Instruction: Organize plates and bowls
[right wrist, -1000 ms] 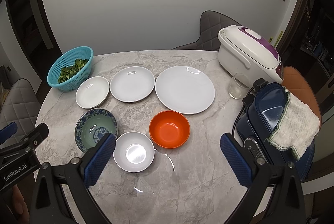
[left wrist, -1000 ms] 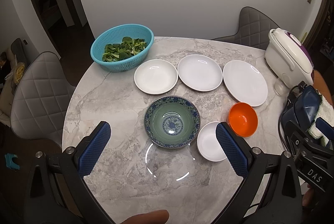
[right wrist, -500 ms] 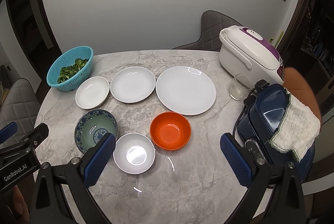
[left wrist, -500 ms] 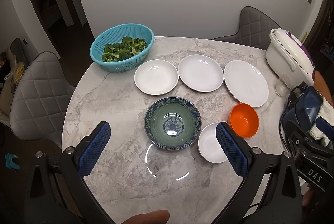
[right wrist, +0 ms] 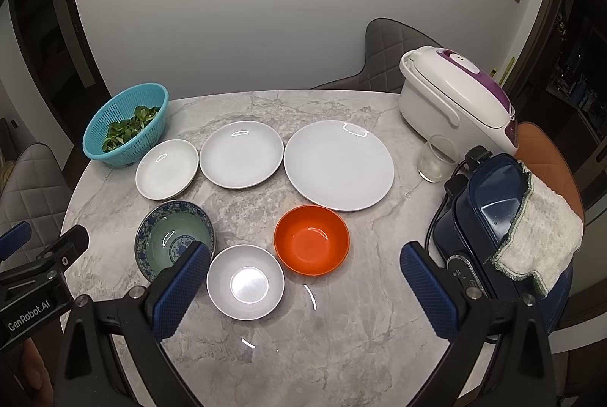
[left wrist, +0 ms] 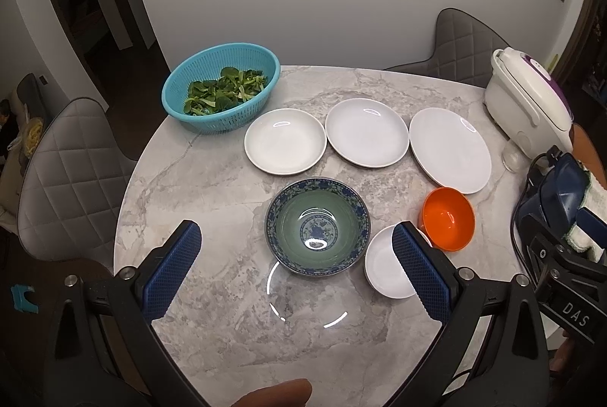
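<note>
Three white plates lie in a row on the marble table: small, medium, large. In front of them stand a blue-green patterned bowl, a small white bowl and an orange bowl. My left gripper is open and empty, above the table near the patterned bowl. My right gripper is open and empty, above the white and orange bowls.
A teal colander of greens sits at the back left. A white rice cooker, a glass and a blue appliance with a cloth stand at the right. Grey chairs surround the table.
Both views have shifted very slightly; the dishes have not moved and both grippers stay open.
</note>
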`<state>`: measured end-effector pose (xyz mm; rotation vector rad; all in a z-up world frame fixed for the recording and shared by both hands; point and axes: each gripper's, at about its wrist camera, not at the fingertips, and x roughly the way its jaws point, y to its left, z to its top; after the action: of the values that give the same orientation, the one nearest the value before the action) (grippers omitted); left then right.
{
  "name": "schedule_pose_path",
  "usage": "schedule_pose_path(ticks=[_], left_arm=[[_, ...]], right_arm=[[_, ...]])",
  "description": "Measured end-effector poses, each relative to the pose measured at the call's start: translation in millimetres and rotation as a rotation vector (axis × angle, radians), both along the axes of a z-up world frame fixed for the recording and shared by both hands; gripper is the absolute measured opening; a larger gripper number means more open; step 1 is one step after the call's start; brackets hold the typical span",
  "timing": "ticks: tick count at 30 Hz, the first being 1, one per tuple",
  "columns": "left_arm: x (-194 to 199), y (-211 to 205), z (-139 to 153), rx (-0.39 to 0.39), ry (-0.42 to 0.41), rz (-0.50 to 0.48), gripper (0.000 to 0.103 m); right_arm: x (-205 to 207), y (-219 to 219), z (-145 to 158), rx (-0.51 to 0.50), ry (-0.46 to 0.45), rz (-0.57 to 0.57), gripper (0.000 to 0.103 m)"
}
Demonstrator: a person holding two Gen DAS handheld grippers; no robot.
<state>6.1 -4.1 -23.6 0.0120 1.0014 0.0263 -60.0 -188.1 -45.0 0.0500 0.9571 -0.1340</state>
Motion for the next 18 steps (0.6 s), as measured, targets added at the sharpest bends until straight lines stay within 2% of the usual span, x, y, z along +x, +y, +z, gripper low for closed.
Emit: schedule_pose_path(ticks=[6,8,11,12,16,18], left_arm=[[5,-1,-4,0.006,-0.025,-0.026,0.102],[6,-4,-8,0.006,-0.043,-0.06,0.102],[15,-11,-24,-0.031,-0.027,-0.147,0.102],[22,-14,-31,-0.056,-0.013,-0.173,0.101],[70,-37,-68,-0.173,0.149,-0.327,0.101],[93,-55,-88,-0.158,0.223,-0.412,0.102]], right_arm=[[-4,1,-7,-0.006,0.004,-0.012,0.102],[5,-1,-11,-0.011,0.007,-0.021,0.102],[9,-12,-10,-0.01,0.001,-0.04,0.102],[13,-18,-9,-0.005,-0.011,-0.045,0.102],[24,-62,-22,0.045,-0.086,-0.059,0.102],[35,-87,-32,0.107,-0.123,-0.061,0.102]])
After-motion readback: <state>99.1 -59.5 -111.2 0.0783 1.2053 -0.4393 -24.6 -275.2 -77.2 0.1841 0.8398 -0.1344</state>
